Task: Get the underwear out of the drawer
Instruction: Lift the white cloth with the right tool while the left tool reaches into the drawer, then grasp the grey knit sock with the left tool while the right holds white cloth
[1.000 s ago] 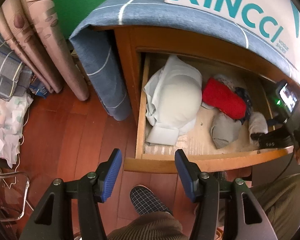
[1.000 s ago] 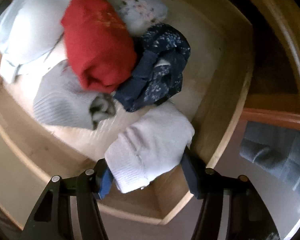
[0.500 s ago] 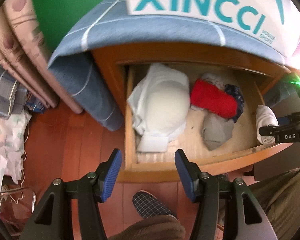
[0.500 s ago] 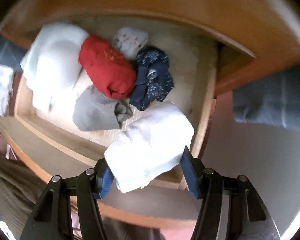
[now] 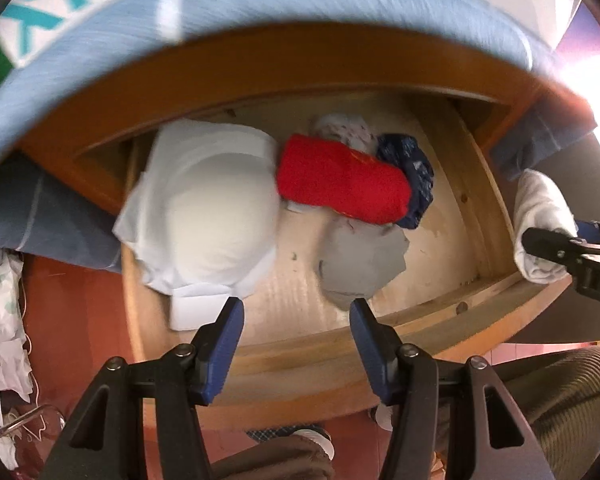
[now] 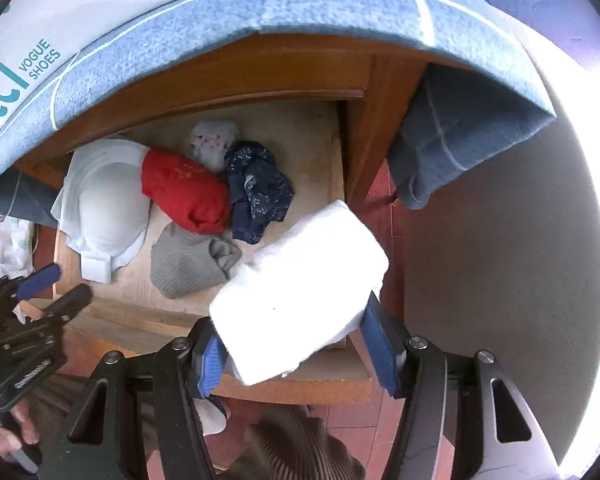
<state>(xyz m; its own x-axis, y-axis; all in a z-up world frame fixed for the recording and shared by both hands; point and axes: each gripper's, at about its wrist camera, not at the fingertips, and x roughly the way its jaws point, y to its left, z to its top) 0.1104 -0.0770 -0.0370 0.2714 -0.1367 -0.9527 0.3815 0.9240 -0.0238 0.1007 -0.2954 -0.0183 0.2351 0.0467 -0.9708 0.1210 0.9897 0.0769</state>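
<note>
White garment: folded white knit underwear (image 6: 300,292) is clamped between the blue pads of the right gripper (image 6: 296,354), above the front right corner of the open wooden drawer (image 5: 300,354).
Step in hand: carry it clear; keep the clamp firm and pass over the front rail without snagging.
Left gripper (image 5: 296,332): jaws apart, empty, over the drawer front.
Left behind: pale padded bra (image 5: 204,216), red roll (image 5: 340,180), grey knit piece (image 5: 360,264), navy patterned bundle (image 5: 416,176).
Obstacles: blue checked cloth (image 6: 380,4) overhanging the cabinet top.

Red tiled floor (image 6: 396,216), blue-clothed wooden table (image 6: 300,64)
</note>
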